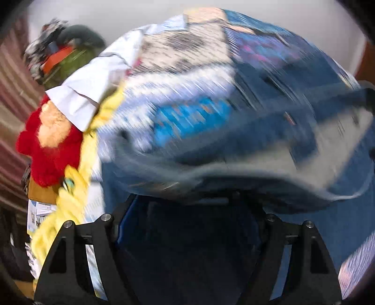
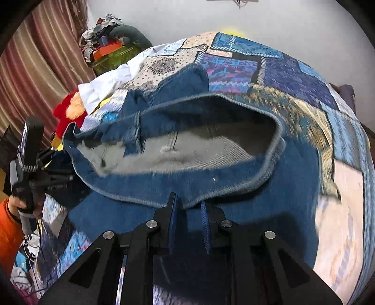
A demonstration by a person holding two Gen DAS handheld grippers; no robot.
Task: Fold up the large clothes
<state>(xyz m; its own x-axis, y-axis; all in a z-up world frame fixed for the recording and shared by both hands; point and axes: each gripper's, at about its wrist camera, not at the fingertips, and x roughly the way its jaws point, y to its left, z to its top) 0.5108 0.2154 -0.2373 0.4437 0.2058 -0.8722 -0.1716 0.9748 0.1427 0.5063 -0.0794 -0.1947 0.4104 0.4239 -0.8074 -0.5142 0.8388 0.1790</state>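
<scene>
The right gripper [image 2: 188, 206] had its jaws pinched together on the near hem of the blue denim garment [image 2: 164, 187], whose waistband gaped open ahead of it, showing the pale grey inside. The left gripper [image 1: 187, 211] stood with its jaws wide apart; dark blue cloth filled the gap between them, though that view was too blurred to tell whether the pads touched it. Only the right wrist view showed a hand [image 2: 25, 206] in an orange sleeve [image 2: 9, 232] holding the left tool at the left edge, and only there was the denim sharp enough to read. The garment lay spread on a patchwork bedspread [image 2: 293, 77] of blue, purple and cream squares. A white cloth [image 2: 105, 84] and a red plush toy [image 1: 46, 150] sat at its far left edge (the left view added yellow fabric [image 1: 75, 187] beside the toy). Behind them rose a heap of clothes [image 2: 105, 44], before a striped curtain [image 2: 42, 61] and plain white wall [image 2: 257, 18].
</scene>
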